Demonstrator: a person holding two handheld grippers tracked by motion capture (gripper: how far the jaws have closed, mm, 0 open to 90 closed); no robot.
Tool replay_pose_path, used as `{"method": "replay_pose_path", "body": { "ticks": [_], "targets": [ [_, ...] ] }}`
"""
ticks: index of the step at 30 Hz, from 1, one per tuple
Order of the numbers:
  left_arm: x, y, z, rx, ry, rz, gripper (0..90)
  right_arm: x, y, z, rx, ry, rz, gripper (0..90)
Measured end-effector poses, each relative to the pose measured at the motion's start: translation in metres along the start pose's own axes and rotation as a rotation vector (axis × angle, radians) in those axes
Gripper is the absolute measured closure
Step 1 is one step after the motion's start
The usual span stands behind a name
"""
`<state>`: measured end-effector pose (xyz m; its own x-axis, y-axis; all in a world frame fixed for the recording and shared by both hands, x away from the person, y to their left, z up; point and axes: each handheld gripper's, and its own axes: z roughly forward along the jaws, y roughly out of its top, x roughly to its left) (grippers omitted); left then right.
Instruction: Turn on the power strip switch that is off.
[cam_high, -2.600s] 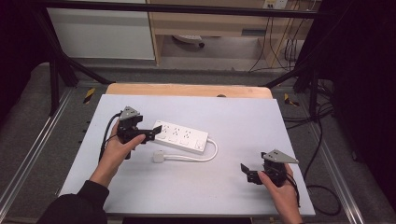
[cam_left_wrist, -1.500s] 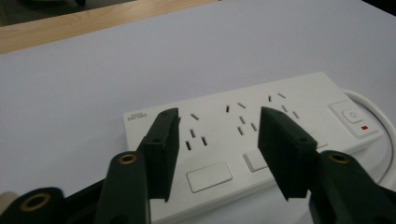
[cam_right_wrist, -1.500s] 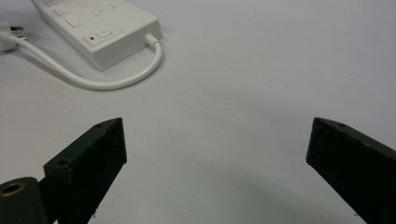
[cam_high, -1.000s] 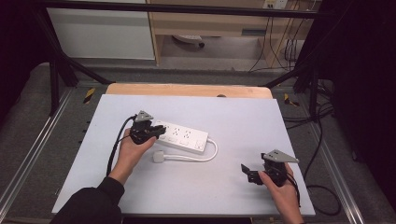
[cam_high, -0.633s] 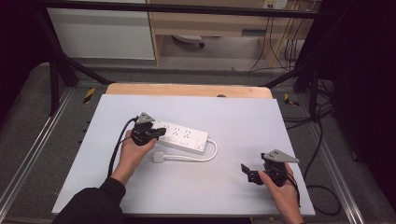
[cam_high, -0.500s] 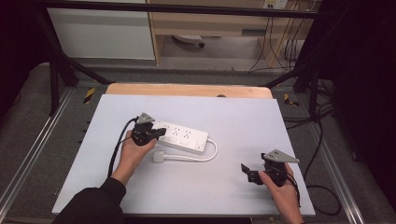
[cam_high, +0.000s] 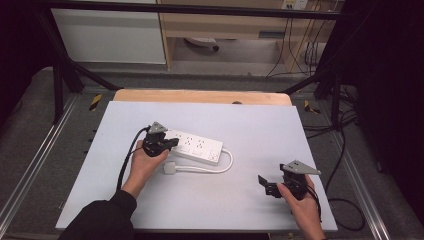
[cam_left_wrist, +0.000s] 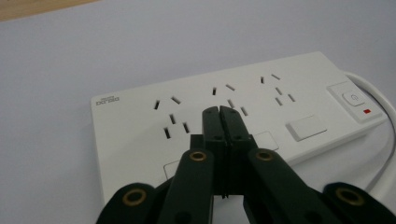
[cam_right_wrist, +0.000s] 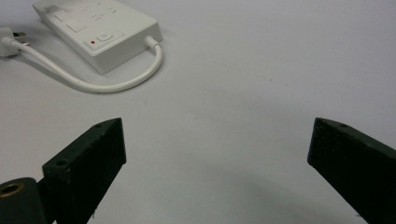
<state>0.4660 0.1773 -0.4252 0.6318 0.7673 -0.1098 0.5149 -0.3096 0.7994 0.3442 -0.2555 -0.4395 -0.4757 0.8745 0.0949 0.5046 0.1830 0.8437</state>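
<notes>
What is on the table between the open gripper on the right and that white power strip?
Mostly bare table. In the right gripper view, only the strip's own white cable loops out from the power strip toward the right gripper; nothing else lies there.

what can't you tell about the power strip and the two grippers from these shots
- Left gripper view: the shut left hand-held gripper covers part of the power strip, so contact underneath is hidden.
- Left gripper view: the brand mark is too small to read.
- Right gripper view: the plug is cut off by the left edge.
- High view: the right hand-held gripper is too small to judge.
</notes>
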Motion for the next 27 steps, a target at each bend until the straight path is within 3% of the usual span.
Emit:
{"method": "replay_pose_path", "body": {
  "ticks": [27],
  "targets": [
    [-0.0023,-0.0059,0.0031,0.028,0.016,0.034,90.0,0.0005,0.0002,0.0011,0.001,0.002,-0.011,4.9]
  ]
}}
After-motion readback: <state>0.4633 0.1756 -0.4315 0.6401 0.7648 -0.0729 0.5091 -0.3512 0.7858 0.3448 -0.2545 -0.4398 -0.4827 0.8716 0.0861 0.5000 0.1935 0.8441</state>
